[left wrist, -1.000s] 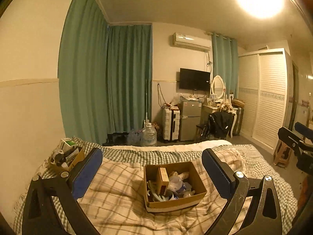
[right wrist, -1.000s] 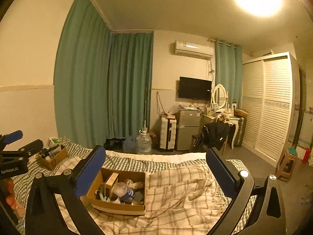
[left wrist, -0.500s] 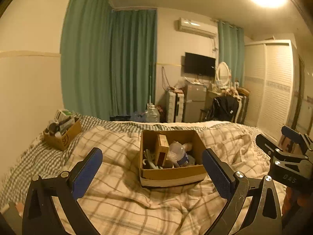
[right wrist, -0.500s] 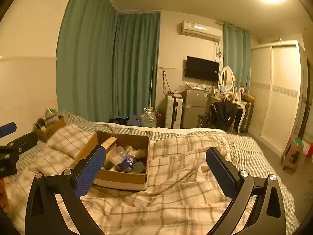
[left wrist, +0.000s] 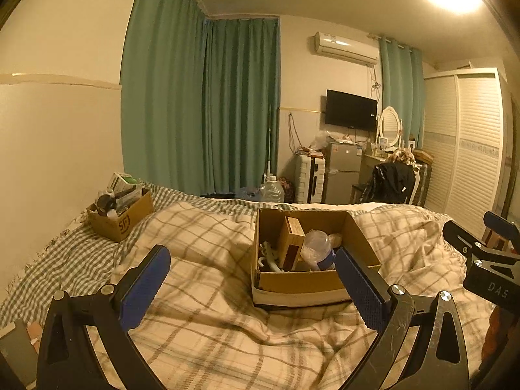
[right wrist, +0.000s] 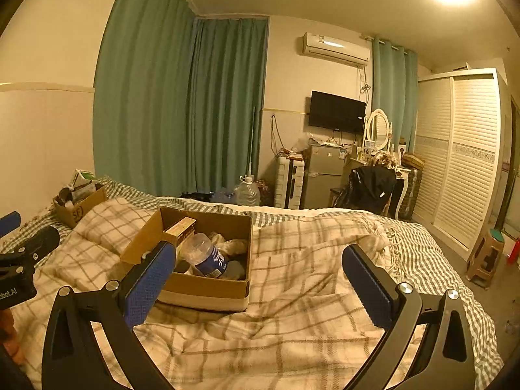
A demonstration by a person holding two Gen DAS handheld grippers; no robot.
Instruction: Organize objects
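Note:
An open cardboard box [left wrist: 302,281] [right wrist: 201,284] sits on the plaid blanket in the middle of the bed. Inside it stand a small brown carton [left wrist: 291,242] [right wrist: 180,227], a clear plastic bottle [left wrist: 317,243] [right wrist: 208,255] with a blue label, and some pale items. A second, smaller cardboard box [left wrist: 122,217] [right wrist: 78,206] full of oddments rests at the bed's far left by the wall. My left gripper [left wrist: 252,287] is open and empty, just short of the main box. My right gripper [right wrist: 256,282] is open and empty too, to the right of that box.
The plaid blanket [left wrist: 201,243] lies rumpled over a checked sheet [right wrist: 432,260]. Beyond the bed are green curtains [left wrist: 201,104], a water jug [left wrist: 271,190], a suitcase, a small fridge [left wrist: 343,175], a chair with a dark jacket [right wrist: 369,191], a wardrobe [right wrist: 461,156] and a stool [right wrist: 487,256].
Both views have pitched down and drawn closer to the bed over the last second. The main box looks larger and nearer. Both grippers stayed open and empty.

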